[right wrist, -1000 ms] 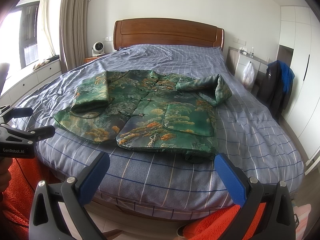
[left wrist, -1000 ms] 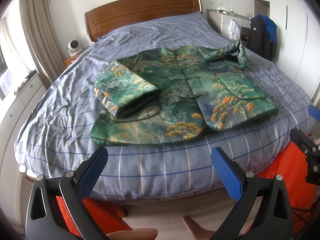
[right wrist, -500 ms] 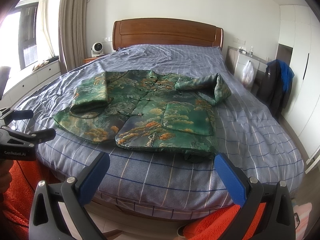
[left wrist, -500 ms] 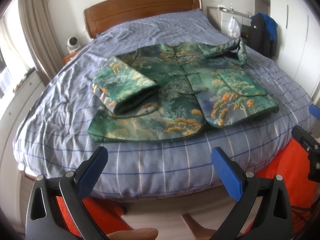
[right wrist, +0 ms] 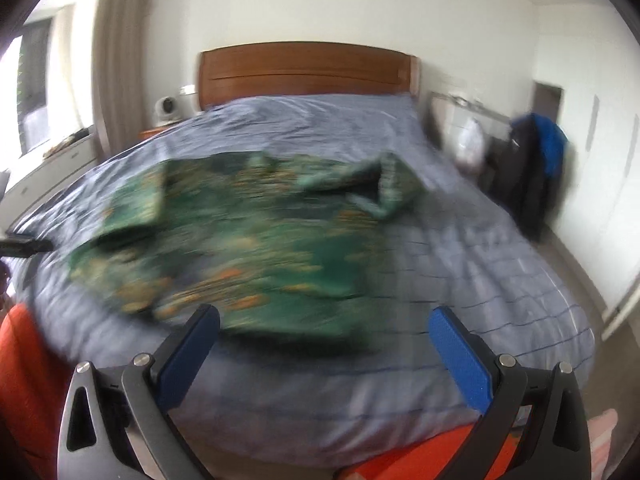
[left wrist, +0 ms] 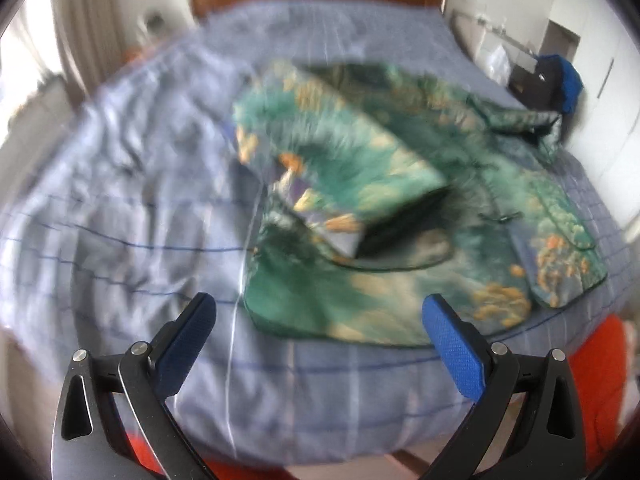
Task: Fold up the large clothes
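Note:
A green patterned jacket (left wrist: 400, 208) lies front-up on the bed (left wrist: 120, 184), its left sleeve (left wrist: 332, 176) folded in over the chest. My left gripper (left wrist: 320, 332) is open and empty, just short of the jacket's lower left hem. In the right wrist view the jacket (right wrist: 240, 248) is blurred, its right sleeve (right wrist: 384, 184) folded in. My right gripper (right wrist: 324, 340) is open and empty, near the jacket's lower hem. The left gripper's tip (right wrist: 24, 246) shows at the left edge.
The bed has a blue-grey checked cover and a wooden headboard (right wrist: 304, 72). A dark and blue coat (right wrist: 532, 160) hangs at the right by white wardrobes. An orange rug (right wrist: 24, 380) lies at the bed's foot. A small white fan (right wrist: 166, 106) stands on the left nightstand.
Both grippers have moved quickly forward toward the bed and jacket; both views are now blurred. The left one swung toward the jacket's left side. Both stay open.

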Action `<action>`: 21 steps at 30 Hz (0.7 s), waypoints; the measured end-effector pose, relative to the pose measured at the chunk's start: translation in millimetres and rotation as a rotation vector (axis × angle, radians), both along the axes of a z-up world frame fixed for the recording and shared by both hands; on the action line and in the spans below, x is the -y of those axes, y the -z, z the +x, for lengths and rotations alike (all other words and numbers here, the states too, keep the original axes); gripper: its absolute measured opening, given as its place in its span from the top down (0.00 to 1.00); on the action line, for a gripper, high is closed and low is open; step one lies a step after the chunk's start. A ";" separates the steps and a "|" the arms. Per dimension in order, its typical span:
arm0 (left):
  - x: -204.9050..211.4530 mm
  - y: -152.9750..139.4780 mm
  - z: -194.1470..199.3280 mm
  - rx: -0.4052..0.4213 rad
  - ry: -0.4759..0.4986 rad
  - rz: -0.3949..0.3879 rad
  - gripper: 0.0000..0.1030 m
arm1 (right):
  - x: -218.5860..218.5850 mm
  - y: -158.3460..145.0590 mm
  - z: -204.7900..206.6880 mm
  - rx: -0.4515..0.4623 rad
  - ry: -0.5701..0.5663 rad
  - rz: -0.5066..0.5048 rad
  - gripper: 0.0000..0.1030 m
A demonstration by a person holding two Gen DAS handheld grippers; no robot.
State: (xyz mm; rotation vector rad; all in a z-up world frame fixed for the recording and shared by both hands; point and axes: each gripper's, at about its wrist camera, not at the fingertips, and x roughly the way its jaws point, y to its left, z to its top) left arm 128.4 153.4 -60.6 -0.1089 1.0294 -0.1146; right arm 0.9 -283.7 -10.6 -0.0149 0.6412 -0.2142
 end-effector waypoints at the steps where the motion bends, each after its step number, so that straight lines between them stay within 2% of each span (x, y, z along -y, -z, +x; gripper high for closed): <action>1: -7.0 9.9 10.2 -0.030 0.023 -0.038 0.01 | 23.1 6.1 11.6 -0.026 0.012 0.033 0.00; 2: -11.3 19.6 20.2 -0.059 0.037 -0.064 0.01 | 47.8 16.5 26.5 -0.070 0.002 0.092 0.00; 3: -15.9 33.1 34.1 -0.099 0.033 -0.056 0.01 | 67.8 28.2 40.5 -0.119 -0.015 0.163 0.00; 5: -17.9 47.2 47.0 -0.135 -0.003 0.002 0.01 | 105.9 62.4 69.5 -0.234 -0.038 0.364 0.00; 6: -19.0 57.0 53.8 -0.161 -0.027 0.033 0.01 | 118.3 77.0 78.6 -0.263 -0.030 0.442 0.00; 8: -20.0 66.7 56.0 -0.197 -0.035 -0.003 0.01 | 133.1 104.3 93.7 -0.303 -0.020 0.593 0.01; 9: -19.9 70.5 54.7 -0.215 -0.035 -0.040 0.08 | 134.3 112.9 98.4 -0.308 -0.025 0.648 0.02; 10: -17.6 72.1 50.6 -0.222 -0.033 -0.062 0.27 | 133.0 119.5 104.0 -0.310 -0.053 0.705 0.05; 11: -16.1 71.9 48.2 -0.221 -0.030 -0.056 0.40 | 128.2 124.1 109.7 -0.313 -0.092 0.748 0.09; 12: -12.8 70.2 44.8 -0.218 -0.028 -0.030 0.73 | 122.3 125.3 114.1 -0.315 -0.117 0.759 0.23; 13: -10.4 65.9 40.9 -0.217 -0.026 -0.028 0.85 | 117.5 124.5 117.2 -0.317 -0.133 0.753 0.42; 14: -10.4 60.9 38.2 -0.210 -0.033 -0.041 0.87 | 112.0 122.5 121.1 -0.327 -0.152 0.741 0.54; 15: -11.6 52.3 35.7 -0.200 -0.042 -0.049 0.89 | 108.0 119.1 123.9 -0.333 -0.158 0.716 0.72; 18: -18.8 21.9 18.4 -0.160 -0.046 -0.128 0.90 | 96.5 90.1 122.0 -0.338 -0.156 0.607 0.81; 21: -28.7 12.1 12.1 -0.169 -0.051 -0.179 0.90 | 96.8 52.7 116.3 -0.324 -0.165 0.538 0.79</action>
